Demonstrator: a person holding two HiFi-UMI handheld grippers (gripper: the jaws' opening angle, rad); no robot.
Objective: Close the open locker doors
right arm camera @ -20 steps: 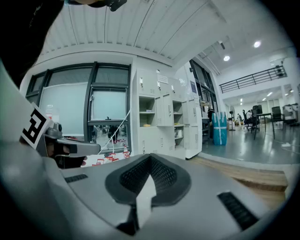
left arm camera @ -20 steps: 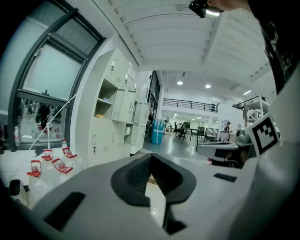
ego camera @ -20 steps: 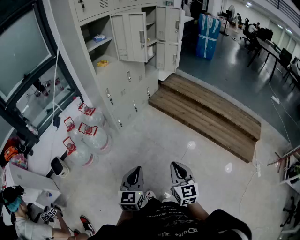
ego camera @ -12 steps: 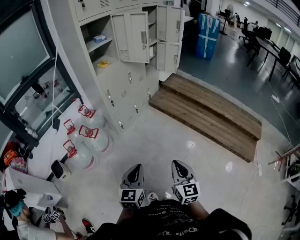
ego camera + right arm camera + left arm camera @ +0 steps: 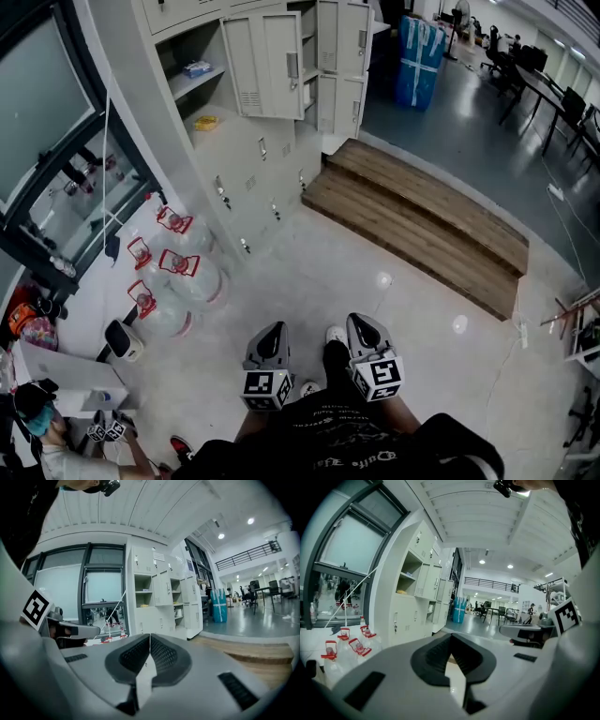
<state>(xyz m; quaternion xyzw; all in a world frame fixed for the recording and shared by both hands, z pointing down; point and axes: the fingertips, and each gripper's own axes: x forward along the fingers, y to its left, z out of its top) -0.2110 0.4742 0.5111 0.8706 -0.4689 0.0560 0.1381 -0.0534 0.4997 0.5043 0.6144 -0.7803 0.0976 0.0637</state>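
Head view: left gripper [image 5: 271, 333], right gripper [image 5: 360, 324] closed; locker doors [image 5: 279, 66] open

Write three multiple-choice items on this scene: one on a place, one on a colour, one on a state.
1. Where do the water jugs stand?
A. On a cart
B. On the floor beside the lockers
C. Inside a locker

2. What colour is the wrapped stack beyond the lockers?
A. Blue
B. Red
C. Yellow

3. How do the upper doors stand?
A. All shut
B. All missing
C. Some open

Key:
1 B: the jugs sit on the floor at the lockers' left end.
2 A: its wrap is blue.
3 C: several doors swing outward, baring shelves.
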